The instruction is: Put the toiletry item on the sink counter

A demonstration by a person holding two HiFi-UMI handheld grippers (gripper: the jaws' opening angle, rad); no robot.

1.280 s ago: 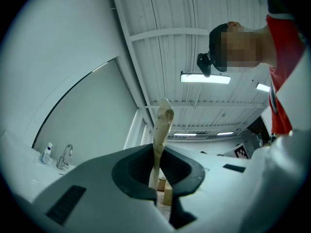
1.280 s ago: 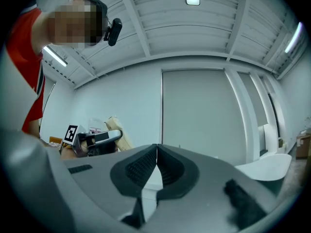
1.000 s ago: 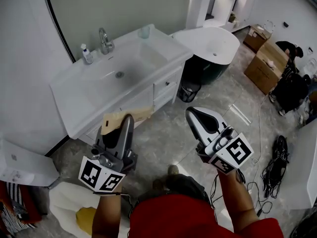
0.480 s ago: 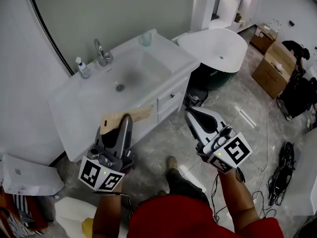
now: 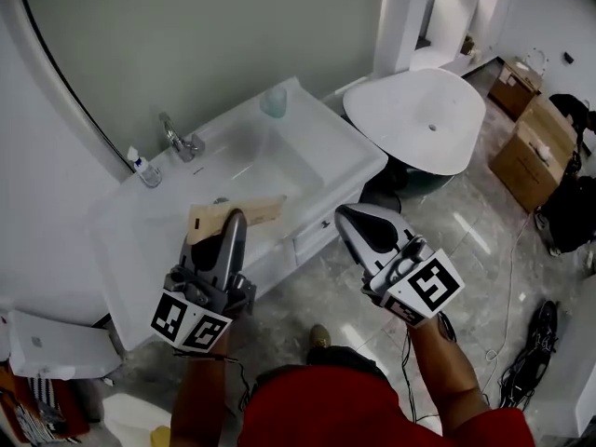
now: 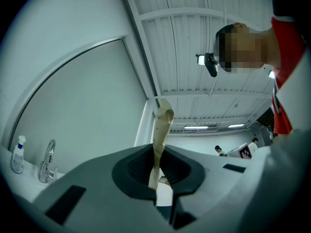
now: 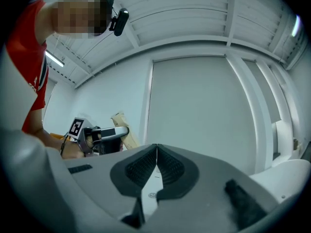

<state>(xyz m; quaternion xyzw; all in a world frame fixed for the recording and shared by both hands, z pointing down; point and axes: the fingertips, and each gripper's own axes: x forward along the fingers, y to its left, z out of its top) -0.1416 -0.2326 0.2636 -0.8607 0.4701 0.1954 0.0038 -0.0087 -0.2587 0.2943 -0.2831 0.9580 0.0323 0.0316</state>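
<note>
A flat tan toiletry packet (image 5: 237, 216) sticks out of my left gripper (image 5: 231, 222), which is shut on it; in the left gripper view the tan packet (image 6: 161, 130) rises edge-on from between the closed jaws of the left gripper (image 6: 156, 174). It hangs in the air over the front edge of the white sink counter (image 5: 140, 240). My right gripper (image 5: 358, 223) is held to the right, off the counter, with its jaws shut and nothing between them, as the right gripper (image 7: 156, 163) shows in its own view, where the left gripper (image 7: 104, 135) and packet (image 7: 122, 130) appear too.
On the counter stand a chrome faucet (image 5: 179, 140), a small pump bottle (image 5: 142, 169) and a clear cup (image 5: 274, 102) around the basin (image 5: 250, 161). A white freestanding tub (image 5: 428, 119) sits right. Cardboard boxes (image 5: 540, 152) and cables (image 5: 533, 361) lie on the tiled floor.
The view has moved closer to the counter. Both grippers keep their hold and spacing; the packet now overlaps the counter's front instead of the cabinet below it.
</note>
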